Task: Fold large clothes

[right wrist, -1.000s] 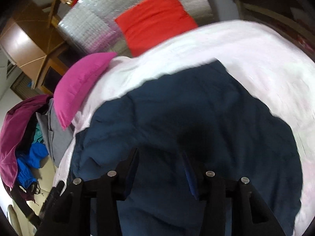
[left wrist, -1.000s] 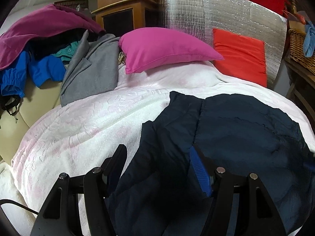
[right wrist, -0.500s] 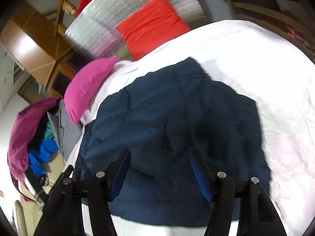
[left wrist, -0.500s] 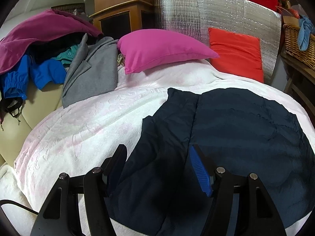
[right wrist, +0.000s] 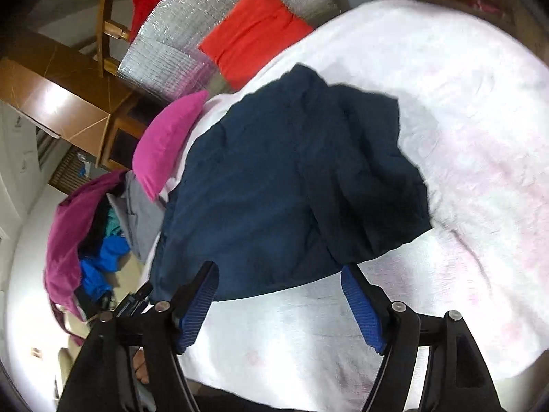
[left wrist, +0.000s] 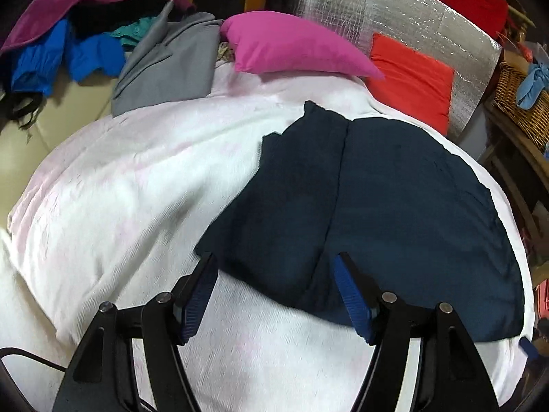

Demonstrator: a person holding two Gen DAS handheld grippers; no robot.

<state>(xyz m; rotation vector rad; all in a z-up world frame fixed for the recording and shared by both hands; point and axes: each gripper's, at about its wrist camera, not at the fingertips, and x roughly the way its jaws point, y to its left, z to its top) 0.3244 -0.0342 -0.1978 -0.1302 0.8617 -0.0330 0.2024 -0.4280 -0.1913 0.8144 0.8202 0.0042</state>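
Observation:
A folded dark navy padded garment [left wrist: 377,213] lies on the white blanket [left wrist: 130,185] of a bed; it also shows in the right wrist view [right wrist: 274,185]. My left gripper [left wrist: 274,267] is open and empty, held above the garment's near edge. My right gripper [right wrist: 279,278] is open and empty, above the near edge too. The tip of the left gripper [right wrist: 133,300] shows at the left of the right wrist view.
A pink pillow [left wrist: 295,44] and a red cushion [left wrist: 411,79] lie at the head, against a silver foil board [left wrist: 411,17]. A pile of grey, blue and maroon clothes [left wrist: 103,41] lies at the left. A wicker basket [left wrist: 521,103] stands at the right.
Both grippers have pulled back and up from the navy garment, which now lies folded on the blanket. White blanket now shows in front of its near edge.

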